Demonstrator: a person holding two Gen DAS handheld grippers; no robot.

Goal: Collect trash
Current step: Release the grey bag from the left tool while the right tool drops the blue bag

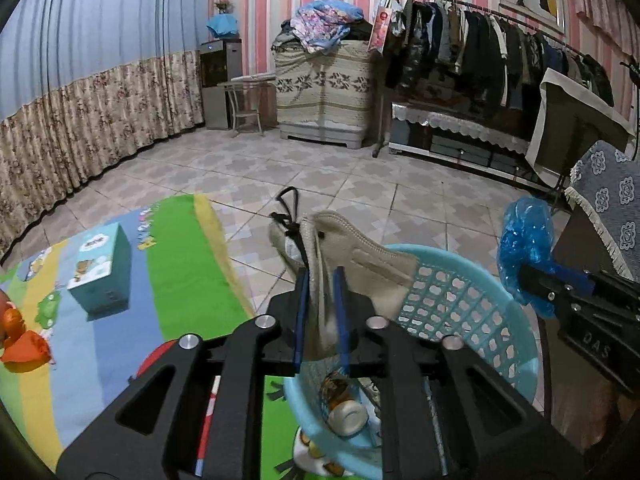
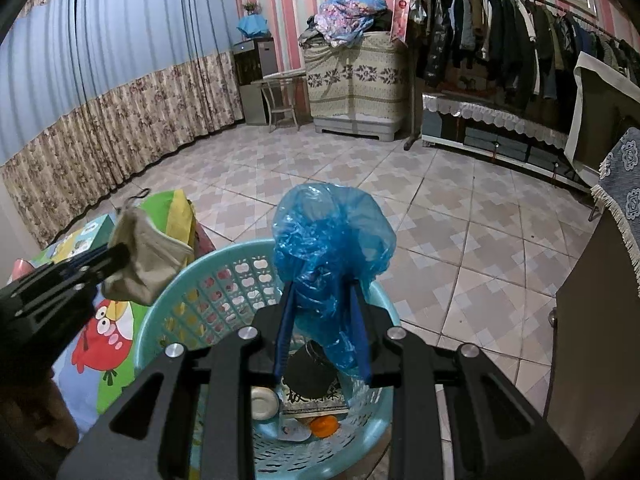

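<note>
While your left gripper (image 1: 322, 280) pinches the mask (image 1: 352, 256) and right gripper (image 2: 322, 308) clamps the bag (image 2: 328, 236) over the basket's (image 2: 224, 280) rim, bare floor (image 2: 460, 220) lies beyond.

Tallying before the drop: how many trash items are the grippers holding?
2: beige mask in the left gripper, blue plastic bag in the right gripper, both over the basket rim.
</note>
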